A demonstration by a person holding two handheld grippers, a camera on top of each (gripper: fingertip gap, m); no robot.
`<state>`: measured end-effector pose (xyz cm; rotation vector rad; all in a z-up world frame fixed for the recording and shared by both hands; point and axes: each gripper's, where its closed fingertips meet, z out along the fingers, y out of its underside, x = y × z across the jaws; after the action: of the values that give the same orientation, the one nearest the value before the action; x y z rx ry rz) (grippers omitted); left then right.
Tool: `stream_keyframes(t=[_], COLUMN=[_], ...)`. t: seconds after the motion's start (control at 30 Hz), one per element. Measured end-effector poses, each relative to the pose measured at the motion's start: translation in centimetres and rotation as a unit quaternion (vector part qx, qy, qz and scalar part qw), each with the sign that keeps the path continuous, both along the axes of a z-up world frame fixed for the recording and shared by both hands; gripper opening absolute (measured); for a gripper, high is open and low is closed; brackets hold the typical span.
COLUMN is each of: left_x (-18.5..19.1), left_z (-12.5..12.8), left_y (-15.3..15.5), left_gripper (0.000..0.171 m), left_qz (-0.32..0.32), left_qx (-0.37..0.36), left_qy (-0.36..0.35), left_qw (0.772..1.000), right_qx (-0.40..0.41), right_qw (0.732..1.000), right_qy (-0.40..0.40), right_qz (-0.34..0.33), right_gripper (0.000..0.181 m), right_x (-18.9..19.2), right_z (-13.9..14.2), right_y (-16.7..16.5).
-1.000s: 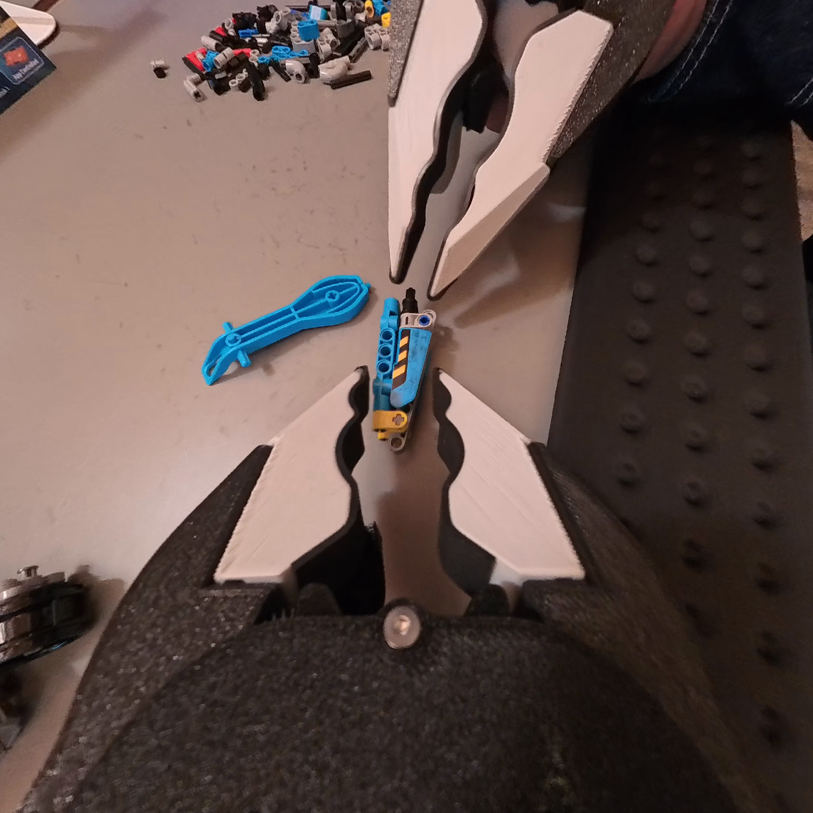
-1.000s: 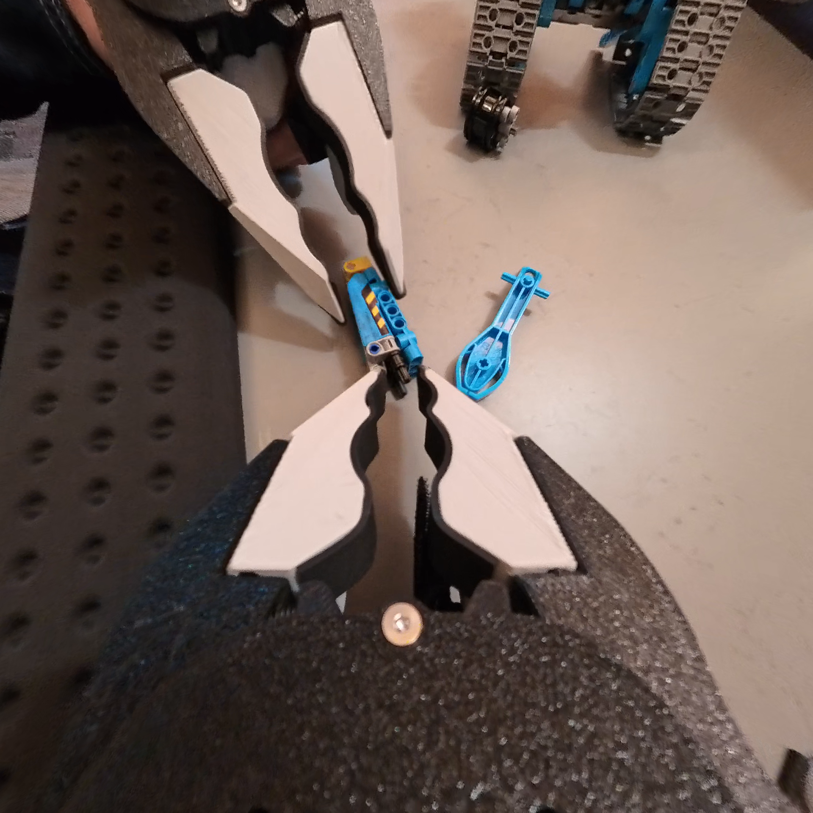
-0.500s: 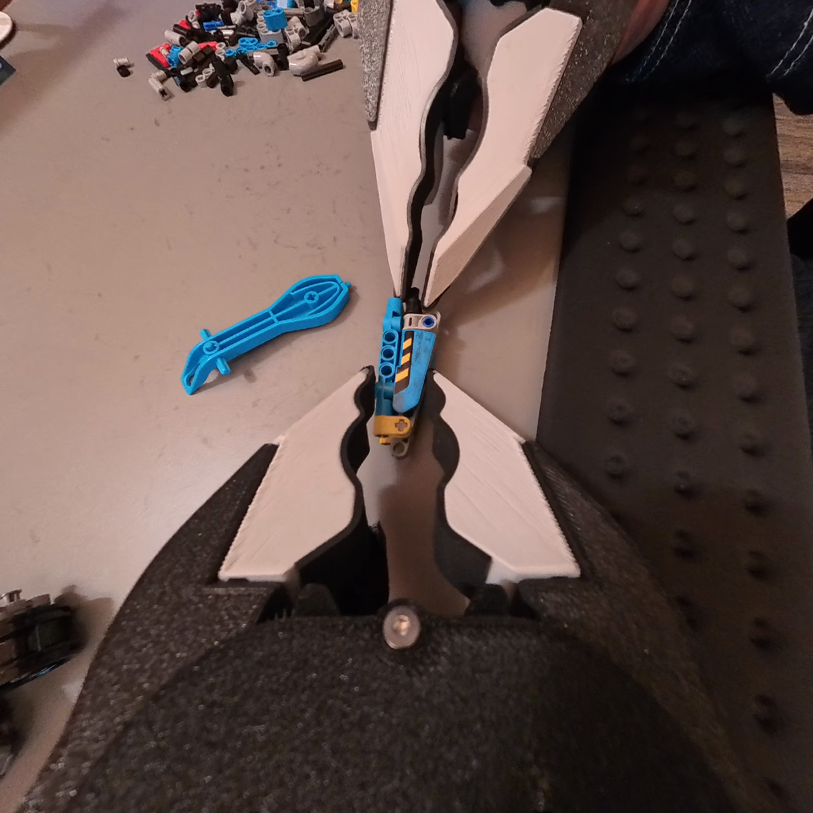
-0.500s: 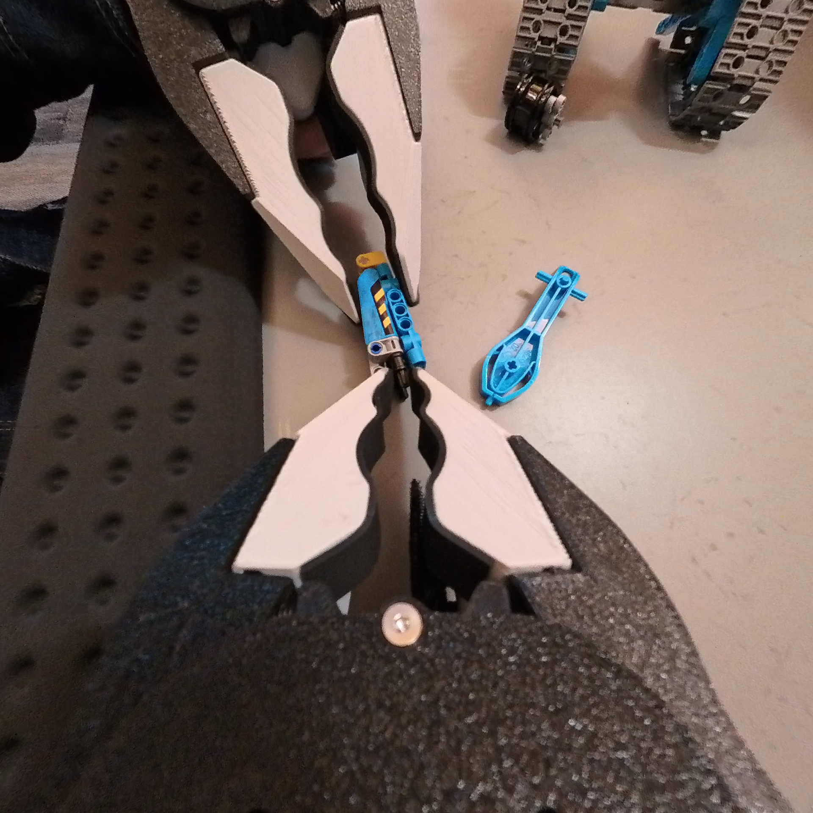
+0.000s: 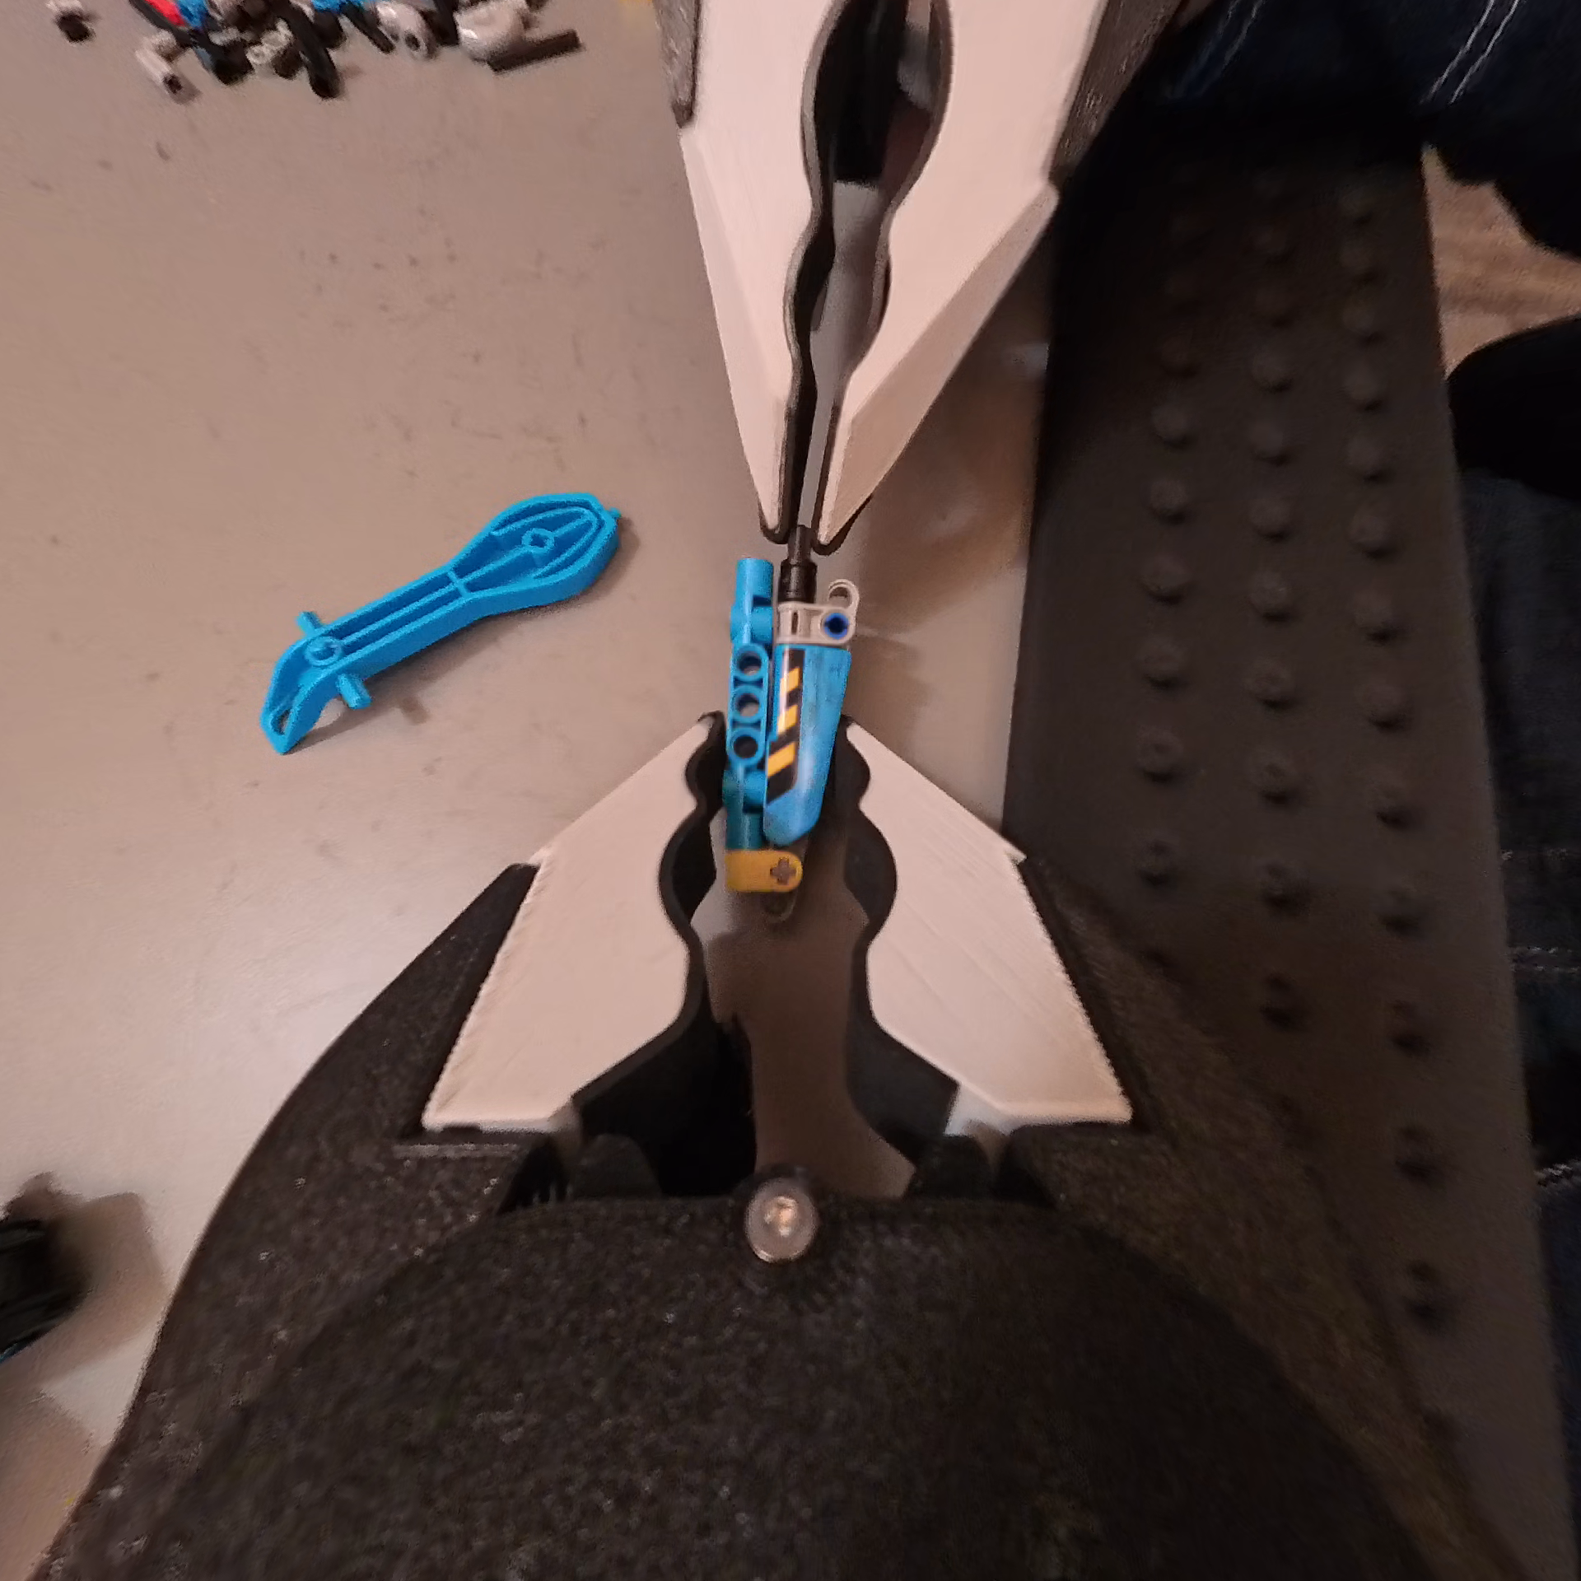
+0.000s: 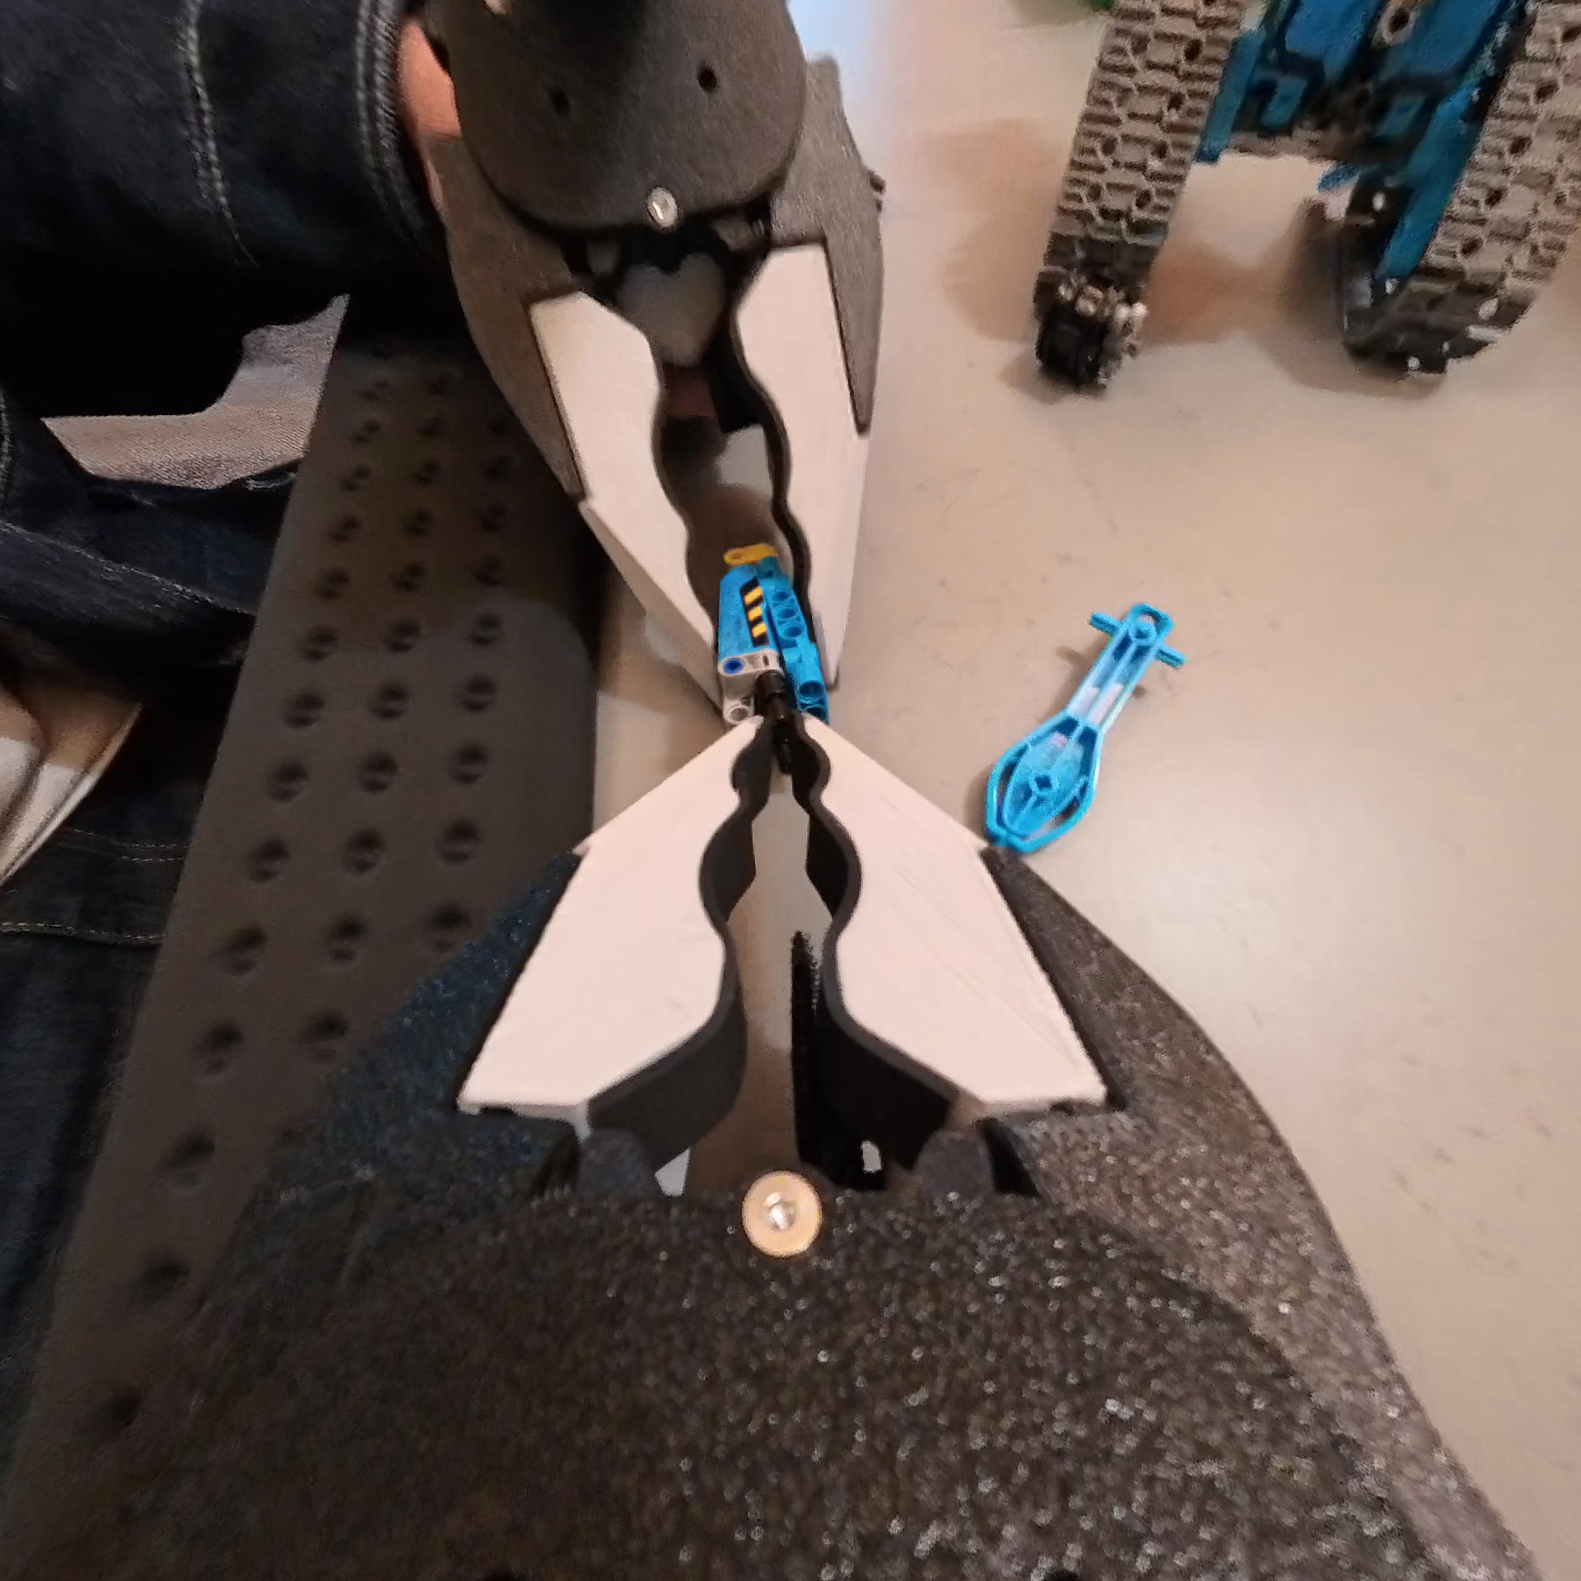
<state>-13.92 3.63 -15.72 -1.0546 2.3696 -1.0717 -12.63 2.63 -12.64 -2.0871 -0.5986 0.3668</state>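
Two grippers share one blue brick assembly (image 5: 783,727): left gripper (image 5: 774,736) clamps its body, right gripper (image 6: 780,727) pinches its black pin (image 5: 797,565).

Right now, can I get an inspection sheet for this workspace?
Surface: beige table, bare around the tongs; dark studded mat along its edge.
Job's things: small blue brick assembly, black pin at one end.
Clutter: blue lever tool; loose brick pile; tracked model.
Grippers: left tongs shut on the assembly; right tongs shut on the pin.
Cables: nothing seen.
Surroundings: dark denim sleeve.
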Motion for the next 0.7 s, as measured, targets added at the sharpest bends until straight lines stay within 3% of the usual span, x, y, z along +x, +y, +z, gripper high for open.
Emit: stream_keyframes(t=[0.13,0.4,0.7], left_x=[0.5,0.2,-0.3], left_z=[0.7,4.6,5.8], left_y=[-0.7,-1.7,-2.4], left_gripper=[0.022,0.021,0.022], left_qz=[-0.003,-0.008,-0.022], left_qx=[0.025,-0.114,-0.166], left_qy=[-0.049,-0.079,-0.074], left_qw=[0.998,0.99,0.983], right_qx=[0.05,0.124,0.095], right_qw=[0.999,0.979,0.982], right_qy=[0.01,0.161,0.161], right_qz=[0.002,-0.004,0.026], right_gripper=[0.002,0.009,0.006], right_x=[-0.4,0.7,-0.8], right_z=[1.9,7.4,6.4], right_y=[0.3,-0.6,-0.6])
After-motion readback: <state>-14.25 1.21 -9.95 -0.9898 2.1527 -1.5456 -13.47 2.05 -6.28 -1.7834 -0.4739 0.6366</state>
